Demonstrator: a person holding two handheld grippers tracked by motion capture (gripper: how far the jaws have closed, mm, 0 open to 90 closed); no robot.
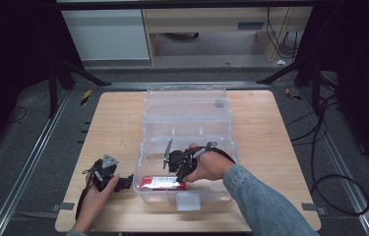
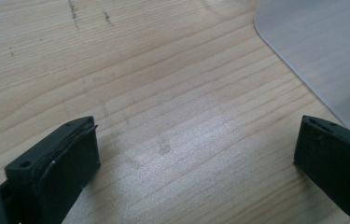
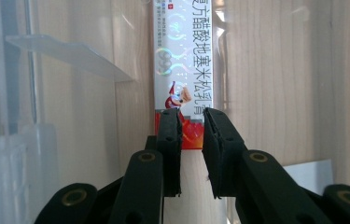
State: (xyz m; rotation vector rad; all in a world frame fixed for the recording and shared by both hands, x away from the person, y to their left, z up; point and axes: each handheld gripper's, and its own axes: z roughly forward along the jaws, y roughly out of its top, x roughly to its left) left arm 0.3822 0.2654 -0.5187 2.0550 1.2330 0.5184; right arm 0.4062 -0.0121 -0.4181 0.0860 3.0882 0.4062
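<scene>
Inside the clear plastic storage box (image 1: 187, 123), near its front wall, a red-and-silver ointment carton (image 1: 162, 183) printed with Chinese characters is seen lying flat on the bottom. The right gripper (image 1: 172, 164) is held low inside the box by the person's hand, just behind the carton. In the right gripper view, the carton (image 3: 183, 70) stretches away from the jaws, which are narrowed around its near red end; whether the pads actually press it or stand just clear cannot be told. The left gripper (image 1: 123, 183) is rested on the wooden table (image 1: 118, 118) just outside the box's left front corner, its jaws spread wide over bare wood with nothing between them. The carton is judged to be already inside the box, so only letting go and withdrawal, or a lift out, would remain.
</scene>
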